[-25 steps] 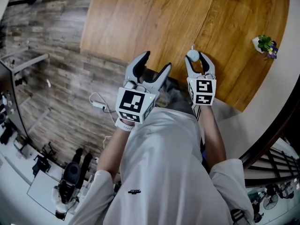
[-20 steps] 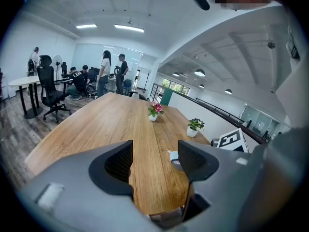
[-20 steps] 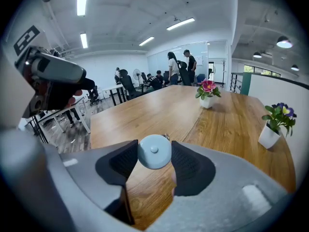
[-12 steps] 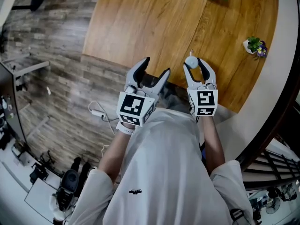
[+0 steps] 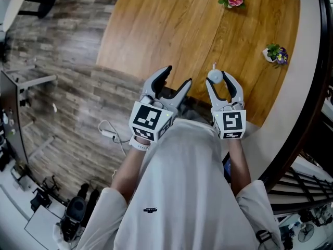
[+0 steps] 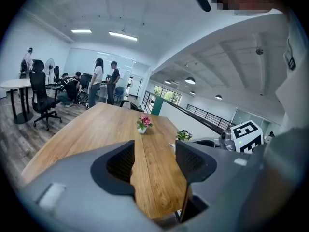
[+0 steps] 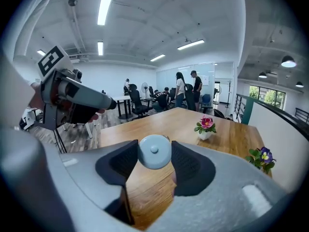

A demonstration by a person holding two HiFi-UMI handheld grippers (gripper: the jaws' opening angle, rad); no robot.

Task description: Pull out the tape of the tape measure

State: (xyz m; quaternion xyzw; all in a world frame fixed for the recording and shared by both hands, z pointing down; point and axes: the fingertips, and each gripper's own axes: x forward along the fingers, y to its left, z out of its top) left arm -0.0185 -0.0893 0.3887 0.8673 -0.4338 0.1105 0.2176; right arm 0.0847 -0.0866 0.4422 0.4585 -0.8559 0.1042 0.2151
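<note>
Tape measure (image 7: 154, 152): right tool (image 5: 218, 79) is pinching it above the tabletop's (image 5: 171, 25) near edge. Left tool (image 5: 178, 76), spread and empty, is closing alongside.

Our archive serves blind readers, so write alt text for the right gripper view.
The right gripper has its jaws shut on a round, pale blue tape measure, with a wooden table stretching beyond it. Two small potted flowers stand farther along the table, and people gather in the office behind.
</note>
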